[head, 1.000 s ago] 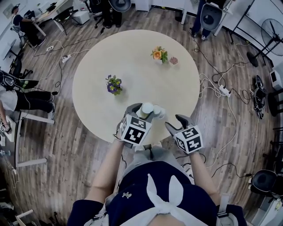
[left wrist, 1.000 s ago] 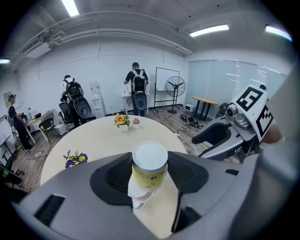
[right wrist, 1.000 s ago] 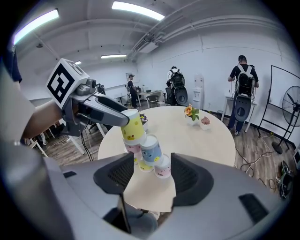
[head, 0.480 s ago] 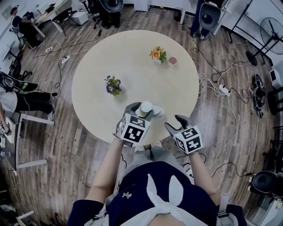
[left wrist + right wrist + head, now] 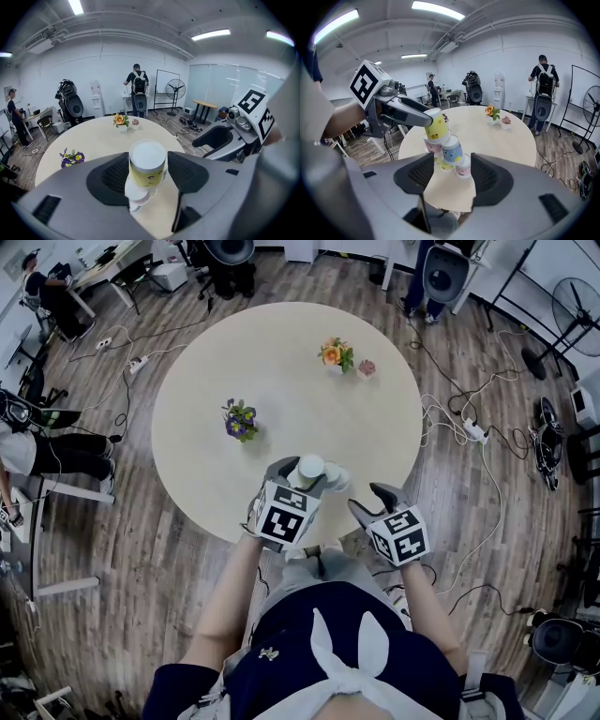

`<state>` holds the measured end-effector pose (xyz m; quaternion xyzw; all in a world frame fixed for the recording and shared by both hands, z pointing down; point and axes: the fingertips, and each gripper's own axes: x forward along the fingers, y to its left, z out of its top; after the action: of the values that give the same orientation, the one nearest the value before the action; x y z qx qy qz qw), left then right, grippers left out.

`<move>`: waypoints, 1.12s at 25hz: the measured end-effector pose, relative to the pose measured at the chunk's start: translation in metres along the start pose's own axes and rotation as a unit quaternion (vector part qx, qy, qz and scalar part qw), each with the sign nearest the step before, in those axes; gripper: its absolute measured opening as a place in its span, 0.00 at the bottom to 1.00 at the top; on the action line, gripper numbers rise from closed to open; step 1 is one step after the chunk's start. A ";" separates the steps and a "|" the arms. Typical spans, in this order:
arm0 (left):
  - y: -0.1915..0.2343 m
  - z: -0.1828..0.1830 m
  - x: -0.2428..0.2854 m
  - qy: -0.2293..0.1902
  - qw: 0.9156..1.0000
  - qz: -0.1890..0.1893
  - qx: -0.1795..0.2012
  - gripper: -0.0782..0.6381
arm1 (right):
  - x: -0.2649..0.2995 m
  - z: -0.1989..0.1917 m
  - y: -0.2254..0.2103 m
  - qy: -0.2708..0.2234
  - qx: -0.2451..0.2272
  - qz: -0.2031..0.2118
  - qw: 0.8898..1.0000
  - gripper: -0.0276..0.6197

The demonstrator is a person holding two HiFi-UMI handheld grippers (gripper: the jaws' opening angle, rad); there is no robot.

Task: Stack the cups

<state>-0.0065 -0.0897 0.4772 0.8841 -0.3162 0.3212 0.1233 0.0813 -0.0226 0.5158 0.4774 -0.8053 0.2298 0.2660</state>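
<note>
The round tabletop (image 5: 216,352) is bare over most of its width. All the cups are gathered at its near edge, just in front of the person.

The left gripper (image 5: 302,476) reaches over that edge. Its jaws stand wide apart on either side of the topmost cup, with the pads close beside the walls. No squeeze on the cup shows, so I judge it flanked and not clamped. The right gripper (image 5: 373,502) hangs to the right of the pile and a little nearer. Its jaws are apart too and hold nothing; the cups lie beyond its pads.

The stack of cups (image 5: 445,150) is a small pyramid of upturned cups in three tiers. The bottom tier is partly hidden, so I cannot fix the full count. The yellow cup (image 5: 147,164) sits alone on top. Below it, a blue cup (image 5: 453,151) shares the middle tier with a pink cup (image 5: 432,146). A second pink cup (image 5: 463,167) stands at the right of the base.

I see no loose cup anywhere on the tabletop, so the building looks finished, or all but finished. What seems left is drawing the left gripper back from the top cup without nudging it.

Farther off stand a purple flower pot (image 5: 241,420), an orange flower pot (image 5: 336,355) and a tiny pink plant (image 5: 367,367), all well apart from the pile.
</note>
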 end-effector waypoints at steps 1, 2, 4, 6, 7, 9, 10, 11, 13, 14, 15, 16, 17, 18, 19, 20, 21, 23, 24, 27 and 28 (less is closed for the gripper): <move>0.000 0.000 -0.001 0.000 1.000 -0.001 -0.001 0.46 | 0.000 0.000 0.001 0.000 0.000 0.001 1.000 0.43; -0.001 0.000 -0.001 -0.001 1.000 -0.003 -0.003 0.47 | 0.000 0.001 0.001 0.000 -0.001 0.001 1.000 0.43; -0.002 0.000 -0.003 -0.005 1.000 -0.008 -0.009 0.47 | 0.000 0.003 0.001 -0.004 -0.002 0.002 1.000 0.43; -0.002 0.001 -0.006 -0.011 1.000 -0.010 -0.016 0.47 | -0.001 0.007 0.001 -0.011 -0.003 0.001 1.000 0.41; -0.001 0.001 -0.008 -0.013 1.000 -0.009 -0.019 0.47 | -0.002 0.009 0.001 -0.016 -0.003 0.001 1.000 0.41; 0.002 0.002 -0.013 -0.018 0.999 -0.007 -0.027 0.47 | -0.003 0.015 0.000 -0.026 -0.003 0.000 1.000 0.40; 0.004 0.004 -0.017 -0.023 0.999 -0.007 -0.034 0.47 | -0.003 0.018 0.000 -0.031 -0.004 -0.001 1.000 0.40; 0.006 0.005 -0.021 -0.029 0.999 -0.009 -0.042 0.47 | -0.004 0.022 0.000 -0.035 -0.005 -0.001 0.999 0.40; 0.010 0.008 -0.029 -0.044 0.997 -0.010 -0.059 0.47 | -0.004 0.027 0.000 -0.042 -0.007 -0.001 0.999 0.40; 0.013 0.009 -0.033 -0.050 0.996 -0.009 -0.066 0.47 | -0.004 0.030 0.000 -0.045 -0.007 0.000 0.999 0.40; 0.016 0.010 -0.038 -0.056 0.996 -0.006 -0.073 0.47 | -0.005 0.032 0.001 -0.048 -0.008 0.000 0.999 0.40; 0.020 0.011 -0.042 -0.061 0.995 -0.001 -0.077 0.47 | -0.005 0.035 0.001 -0.052 -0.008 0.001 0.999 0.39; 0.024 0.012 -0.046 -0.066 0.994 0.007 -0.081 0.47 | -0.006 0.037 0.002 -0.055 -0.009 0.001 0.998 0.39; 0.028 0.012 -0.050 -0.071 0.994 0.015 -0.085 0.47 | -0.006 0.040 0.003 -0.059 -0.010 0.001 0.998 0.38; 0.032 0.012 -0.054 -0.074 0.993 0.022 -0.087 0.47 | -0.007 0.042 0.004 -0.064 -0.011 0.001 0.998 0.38; 0.036 0.011 -0.057 -0.077 0.993 0.028 -0.090 0.46 | -0.007 0.044 0.004 -0.069 -0.012 0.001 0.998 0.37; 0.039 0.009 -0.059 -0.080 0.992 0.033 -0.094 0.45 | -0.007 0.047 0.005 -0.073 -0.013 0.001 0.997 0.36; 0.045 0.006 -0.063 -0.087 0.990 0.044 -0.105 0.42 | -0.008 0.052 0.006 -0.082 -0.015 0.000 0.997 0.34; 0.047 0.005 -0.066 -0.091 0.988 0.050 -0.111 0.41 | -0.008 0.054 0.007 -0.086 -0.015 0.000 0.996 0.33; 0.054 0.003 -0.074 -0.111 0.983 0.068 -0.131 0.39 | -0.010 0.061 0.008 -0.098 -0.020 0.000 0.995 0.30; 0.057 0.002 -0.076 -0.116 0.981 0.075 -0.137 0.37 | -0.011 0.064 0.009 -0.102 -0.021 0.000 0.995 0.28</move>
<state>-0.0869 -0.0978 0.4269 0.8639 -0.4347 0.1780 0.1817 0.0644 -0.0515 0.4601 0.4929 -0.8328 0.1627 0.1924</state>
